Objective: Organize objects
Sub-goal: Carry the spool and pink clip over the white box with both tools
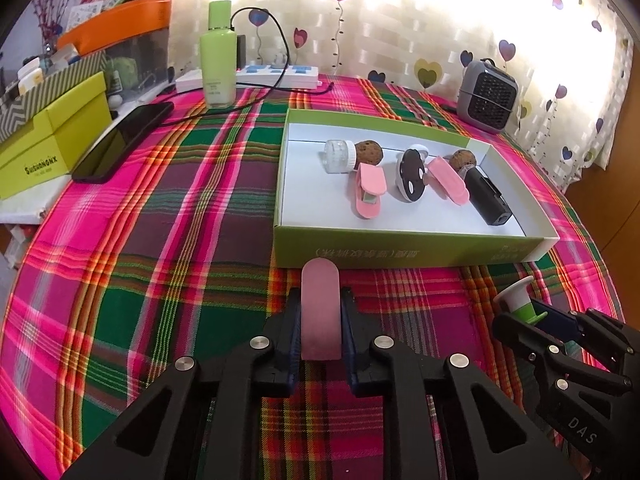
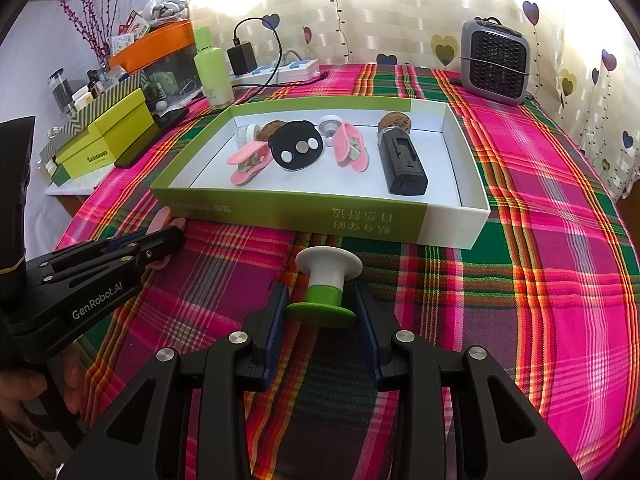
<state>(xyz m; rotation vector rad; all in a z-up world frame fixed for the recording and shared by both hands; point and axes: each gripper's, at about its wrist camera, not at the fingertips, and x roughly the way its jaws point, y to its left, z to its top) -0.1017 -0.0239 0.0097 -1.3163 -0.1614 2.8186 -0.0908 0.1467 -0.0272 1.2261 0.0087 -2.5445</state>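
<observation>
We pinch a pink clip (image 1: pixel 321 308) in the left claw (image 1: pixel 320 300) and a green-white spool (image 2: pixel 326 285) in the right claw (image 2: pixel 324 300) — both before the green box (image 2: pixel 280 216); "GenRobot.AI" marks the left one, "DAS" the right.

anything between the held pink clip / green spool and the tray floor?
Only the tray near wall: both the pink clip and the green-and-white spool sit just short of it and must clear it. Free floor shows inside at front; black device is right.
</observation>
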